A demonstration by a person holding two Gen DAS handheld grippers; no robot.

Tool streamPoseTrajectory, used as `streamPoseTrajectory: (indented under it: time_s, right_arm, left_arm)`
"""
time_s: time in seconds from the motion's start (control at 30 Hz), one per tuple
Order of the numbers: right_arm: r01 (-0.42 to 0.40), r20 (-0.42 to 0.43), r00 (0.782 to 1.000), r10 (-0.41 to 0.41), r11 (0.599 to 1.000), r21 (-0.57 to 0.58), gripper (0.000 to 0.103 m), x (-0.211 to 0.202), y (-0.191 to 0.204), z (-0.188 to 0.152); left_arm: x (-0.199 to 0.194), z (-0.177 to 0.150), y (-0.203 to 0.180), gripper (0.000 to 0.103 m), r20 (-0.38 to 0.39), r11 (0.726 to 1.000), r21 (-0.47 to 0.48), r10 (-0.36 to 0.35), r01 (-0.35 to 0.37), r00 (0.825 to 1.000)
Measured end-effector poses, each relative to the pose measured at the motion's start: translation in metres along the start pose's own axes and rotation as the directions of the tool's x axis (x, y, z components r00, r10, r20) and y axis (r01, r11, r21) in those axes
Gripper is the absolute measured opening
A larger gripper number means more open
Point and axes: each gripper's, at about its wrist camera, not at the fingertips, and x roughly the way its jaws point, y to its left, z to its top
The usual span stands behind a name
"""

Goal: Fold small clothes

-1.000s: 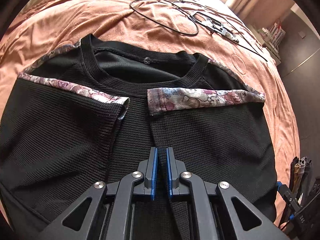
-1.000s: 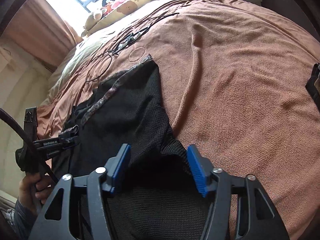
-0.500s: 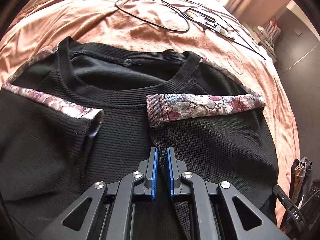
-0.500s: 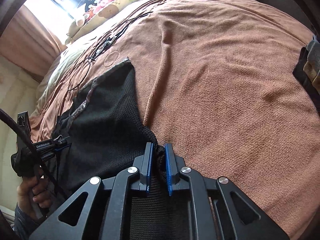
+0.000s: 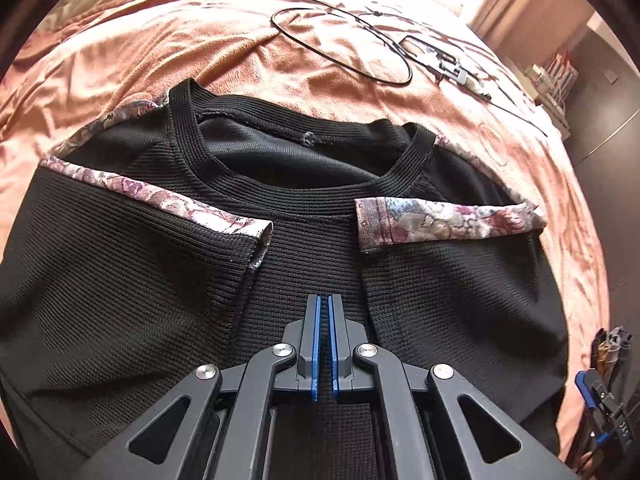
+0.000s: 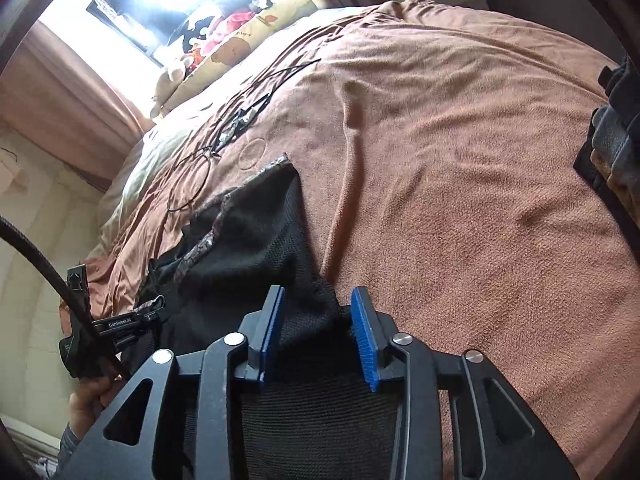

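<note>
A black knit top with floral sleeve trim lies flat on the bed, both sleeves folded in across the chest. My left gripper sits over the lower middle of the top, its blue pads nearly touching, with no cloth showing between them. In the right wrist view the same top lies at the left. My right gripper is open at the top's right hem edge, with black cloth bunched between the spread pads.
The brown bedspread stretches right of the top. A black cable loop and small metal parts lie beyond the collar. Plush toys and pillows sit by the window. Folded clothes lie at the right edge.
My right gripper shut on the hem half a second ago and has now opened again. My left gripper stayed shut and drew back a little from the collar.
</note>
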Motion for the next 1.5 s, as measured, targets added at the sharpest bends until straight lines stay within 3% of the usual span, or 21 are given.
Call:
streamPoseTrajectory:
  time_s: [0.1, 0.2, 0.23, 0.27, 0.33, 0.43, 0.5, 0.57, 0.6, 0.67, 0.9, 1.13, 1.3, 1.43, 1.5]
  right_arm:
    - [-0.043, 0.032, 0.999, 0.043, 0.999, -0.001, 0.044, -0.005, 0.005, -0.003]
    - [-0.087, 0.008, 0.996, 0.087, 0.996, -0.030, 0.044, 0.003, 0.012, -0.007]
    - [-0.088, -0.008, 0.996, 0.088, 0.995, -0.040, 0.044, 0.007, 0.014, -0.008]
    - [-0.082, -0.025, 0.996, 0.080, 0.996, -0.046, 0.044, 0.012, 0.015, -0.010]
    - [-0.053, -0.045, 0.998, 0.050, 0.997, -0.051, 0.044, 0.022, 0.012, -0.011]
    - [-0.027, -0.070, 0.997, 0.024, 0.999, -0.043, 0.044, 0.035, 0.004, -0.010]
    - [-0.022, -0.084, 0.996, 0.020, 0.999, -0.026, 0.044, 0.041, 0.000, -0.010]
    - [-0.018, -0.095, 0.995, 0.016, 1.000, -0.024, 0.044, 0.045, 0.000, -0.009]
    - [-0.015, -0.099, 0.995, 0.013, 1.000, -0.023, 0.044, 0.045, 0.000, -0.008]
    - [-0.009, -0.105, 0.994, 0.008, 1.000, -0.018, 0.044, 0.046, 0.003, -0.007]
    - [0.001, -0.125, 0.992, -0.002, 1.000, -0.012, 0.044, 0.038, 0.009, -0.009]
    - [-0.082, -0.084, 0.994, 0.075, 0.994, -0.076, 0.044, 0.021, 0.027, -0.008]
    - [-0.069, -0.125, 0.991, 0.054, 0.990, -0.119, 0.044, 0.029, 0.033, -0.018]
    - [-0.051, -0.104, 0.994, 0.036, 0.987, -0.151, 0.044, 0.013, 0.042, -0.021]
    - [-0.033, -0.085, 0.996, 0.018, 0.985, -0.172, 0.044, 0.001, 0.047, -0.025]
  left_arm:
    - [-0.005, 0.000, -0.003, 0.008, -0.011, 1.000, 0.006, -0.031, 0.031, 0.999]
    - [-0.008, -0.002, -0.016, 0.014, 0.002, 0.998, 0.038, -0.040, 0.039, 0.999]
    - [-0.006, -0.003, -0.021, 0.025, -0.004, 0.998, 0.053, -0.034, 0.034, 0.999]
    - [-0.002, -0.002, -0.026, 0.042, -0.013, 0.998, 0.065, -0.019, 0.020, 1.000]
    - [0.006, -0.003, -0.035, 0.060, -0.034, 0.997, 0.076, 0.015, -0.012, 0.999]
    - [0.013, -0.011, -0.039, 0.060, -0.055, 0.997, 0.071, -0.012, 0.016, 0.998]
    - [0.015, -0.018, -0.040, 0.053, -0.064, 0.998, 0.067, 0.003, 0.001, 0.998]
    - [0.014, -0.025, -0.042, 0.033, -0.073, 0.997, 0.077, 0.033, -0.027, 0.997]
    - [0.013, -0.028, -0.043, 0.029, -0.079, 0.997, 0.078, 0.028, -0.022, 0.996]
    - [0.010, -0.035, -0.046, 0.004, -0.093, 0.997, 0.082, 0.016, -0.009, 0.996]
    - [-0.001, -0.040, -0.044, 0.003, -0.071, 0.994, 0.097, 0.059, -0.052, 0.996]
    - [-0.013, -0.041, -0.028, 0.005, -0.047, 0.997, 0.076, 0.031, -0.027, 0.998]
    - [-0.042, -0.043, -0.009, 0.007, -0.020, 0.999, 0.045, 0.028, -0.027, 0.999]
    - [-0.071, -0.051, 0.013, 0.036, 0.013, 0.998, 0.033, 0.047, -0.047, 0.999]
    - [-0.089, -0.057, 0.024, 0.041, 0.042, 0.998, 0.033, 0.053, -0.054, 0.998]
